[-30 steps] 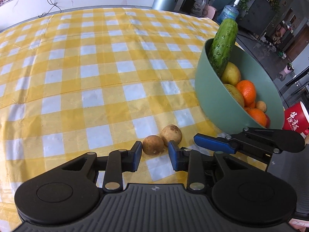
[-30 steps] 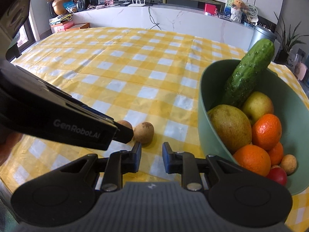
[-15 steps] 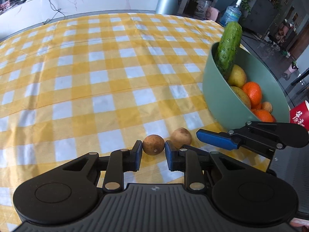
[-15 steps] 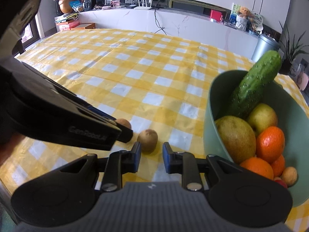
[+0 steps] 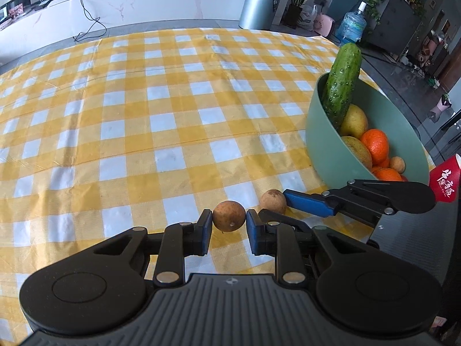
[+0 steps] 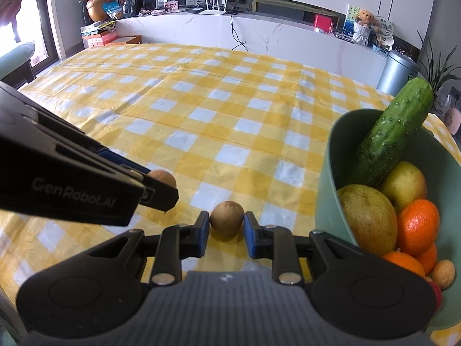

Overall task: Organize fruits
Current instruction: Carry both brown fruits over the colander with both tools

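A small brown round fruit [image 5: 229,216] is pinched between the blue pads of my left gripper [image 5: 228,225], which is shut on it and holds it just off the yellow checked cloth. The same fruit [image 6: 165,177] peeks out behind the left gripper's fingers in the right wrist view. A second brown fruit [image 6: 226,217] lies on the cloth right at the tips of my right gripper [image 6: 226,226], whose jaws are shut to their narrow gap and do not hold it. The green bowl [image 5: 319,144] stands to the right, holding a cucumber [image 5: 341,83], pears and oranges.
A red paper cup [image 5: 446,181] stands behind the bowl near the table's right edge. The bowl's wall [image 6: 325,196] is close to the right gripper's right side. The checked tablecloth [image 5: 144,101] stretches far to the left and back.
The left jaws closed on the left brown fruit and lifted it slightly. The right gripper came closer to the second fruit, its jaws unchanged.
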